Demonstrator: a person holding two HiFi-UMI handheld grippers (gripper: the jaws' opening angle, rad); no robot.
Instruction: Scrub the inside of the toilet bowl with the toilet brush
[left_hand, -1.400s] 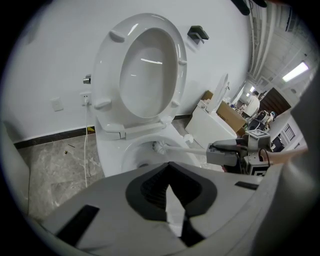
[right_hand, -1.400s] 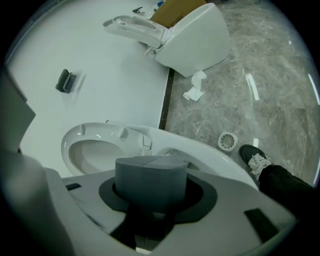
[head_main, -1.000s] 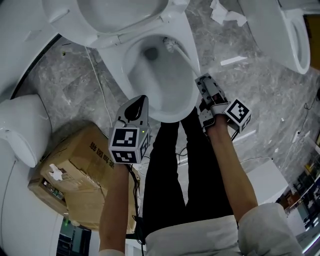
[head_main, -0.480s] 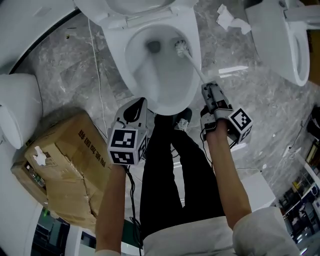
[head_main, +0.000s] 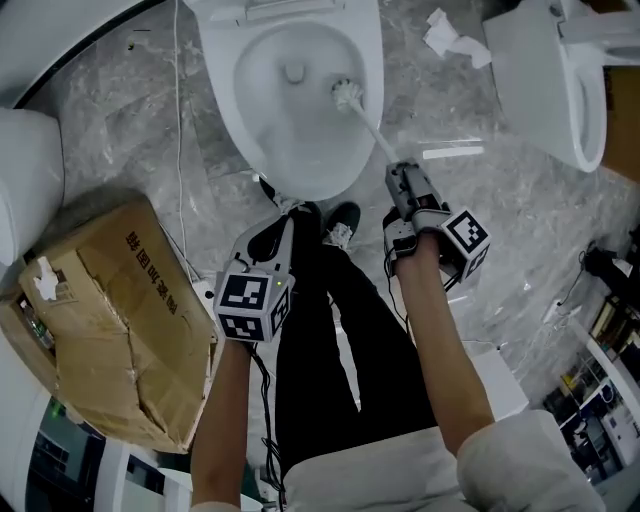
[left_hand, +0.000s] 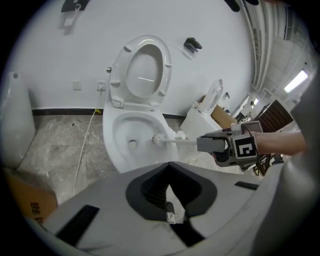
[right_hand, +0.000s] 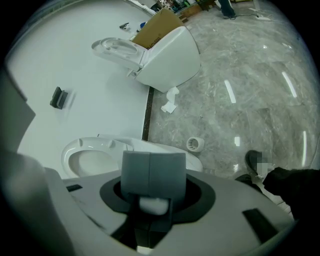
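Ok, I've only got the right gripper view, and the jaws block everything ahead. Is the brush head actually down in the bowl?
Observer: Yes. The right gripper, whose jaws have just been closing tighter on the toilet brush, has the brush head inside the toilet bowl, right of the drain hole.
Operator: Where's my left gripper?
Observer: The left gripper holds nothing; it hangs in front of the bowl's near rim.
Operator: Anything on the floor that side?
Observer: A torn cardboard box, apart from the toilet.

Dented cardboard box (head_main: 110, 320) on grey marble floor (head_main: 520, 230), second toilet (head_main: 540, 70), wadded tissue (head_main: 447, 36), white cable (head_main: 180, 120)
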